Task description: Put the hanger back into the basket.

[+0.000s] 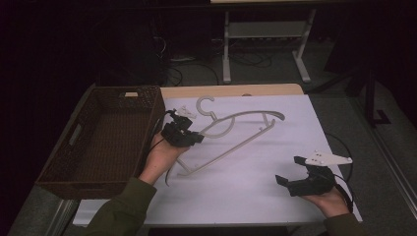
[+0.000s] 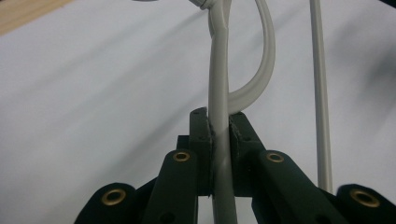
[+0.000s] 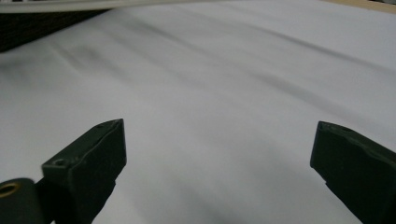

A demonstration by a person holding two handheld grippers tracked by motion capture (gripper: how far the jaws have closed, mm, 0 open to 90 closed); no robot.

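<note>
A pale grey plastic clothes hanger (image 1: 231, 135) is tilted up off the white table sheet (image 1: 255, 196), hook toward the back. My left gripper (image 1: 189, 135) is shut on the hanger's curved shoulder bar, near the basket's right side. In the left gripper view the bar (image 2: 219, 116) runs upright between the two pads, pinched tight. My right gripper (image 1: 290, 171) hovers low at the front right of the sheet, jaws wide apart and nothing between them. In the right gripper view its fingertips (image 3: 100, 149) frame bare white sheet.
A dark wicker basket (image 1: 147, 105) stands at the left of the table, nothing visible inside it. The wooden table edge (image 1: 231, 91) shows behind the sheet. Beyond it are a white frame's legs (image 1: 226, 49) and cables on the floor.
</note>
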